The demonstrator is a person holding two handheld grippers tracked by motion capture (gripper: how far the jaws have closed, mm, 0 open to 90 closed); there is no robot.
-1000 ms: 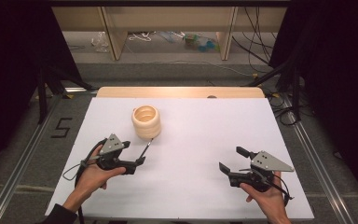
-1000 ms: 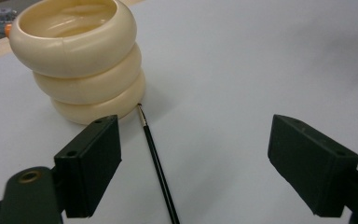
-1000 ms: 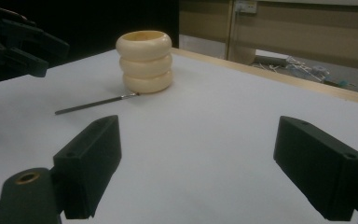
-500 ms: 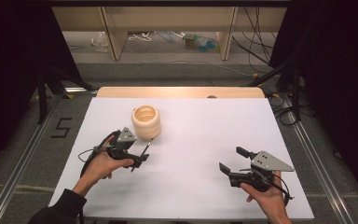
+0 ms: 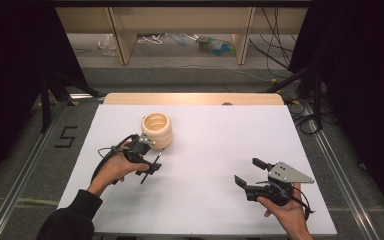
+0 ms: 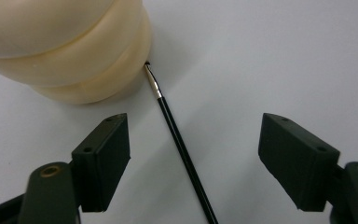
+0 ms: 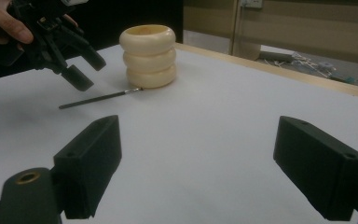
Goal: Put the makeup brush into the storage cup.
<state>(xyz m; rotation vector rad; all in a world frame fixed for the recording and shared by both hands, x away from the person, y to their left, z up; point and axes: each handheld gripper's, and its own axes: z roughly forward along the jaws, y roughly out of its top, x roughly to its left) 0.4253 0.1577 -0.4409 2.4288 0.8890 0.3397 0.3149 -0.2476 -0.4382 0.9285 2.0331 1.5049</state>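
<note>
Black and thin, the brush lies flat on the white table between the jaws of the left gripper, its tip touching the foot of the cream holder just ahead. Those jaws stand apart and have just been closing, not yet pressing the handle. Pickup is in hand; next they likely must lower and pinch. The right gripper waits, jaws apart, well off.
</note>
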